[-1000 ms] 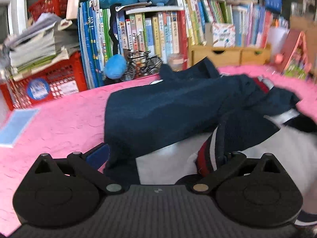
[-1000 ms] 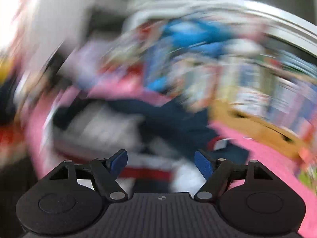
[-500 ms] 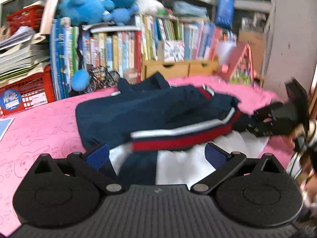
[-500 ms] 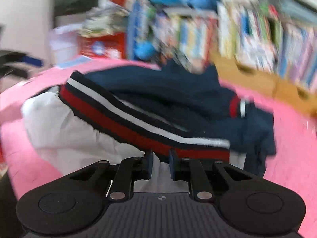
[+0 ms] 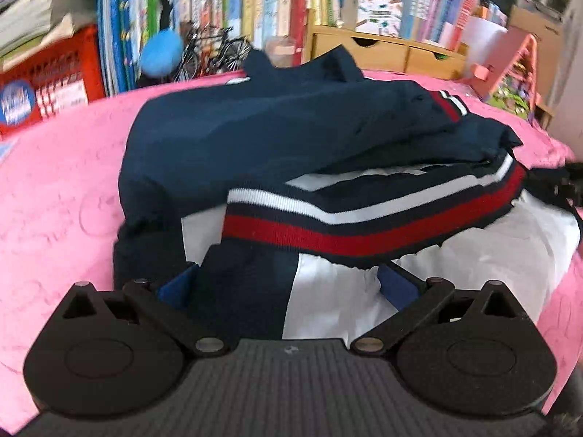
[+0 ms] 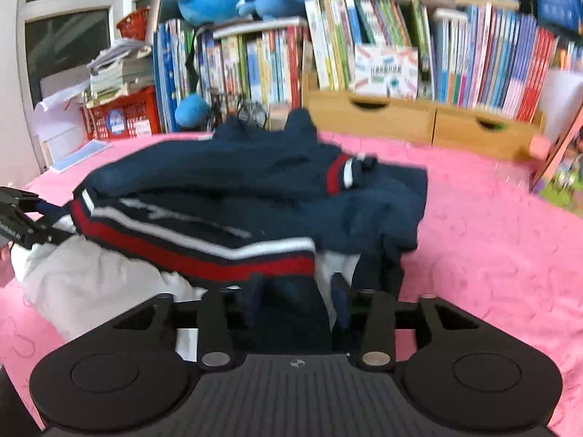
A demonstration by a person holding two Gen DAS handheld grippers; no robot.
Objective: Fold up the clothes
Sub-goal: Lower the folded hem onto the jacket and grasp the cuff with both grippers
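Striped hem now folded onto navy jacket, right gripper fingers opening around cloth, left gripper fingers apart astride fabric, bare pink counter at right.

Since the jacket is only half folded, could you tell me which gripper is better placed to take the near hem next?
Probably the left gripper: its fingers stand wide astride the jacket near hem. The right gripper is opening, with cloth between narrower fingers.

My right gripper: jaws opening, dark cloth between them. Navy sweater with red-white hem band, heaped on pink cover. Left gripper at far edge. Bookshelf behind.
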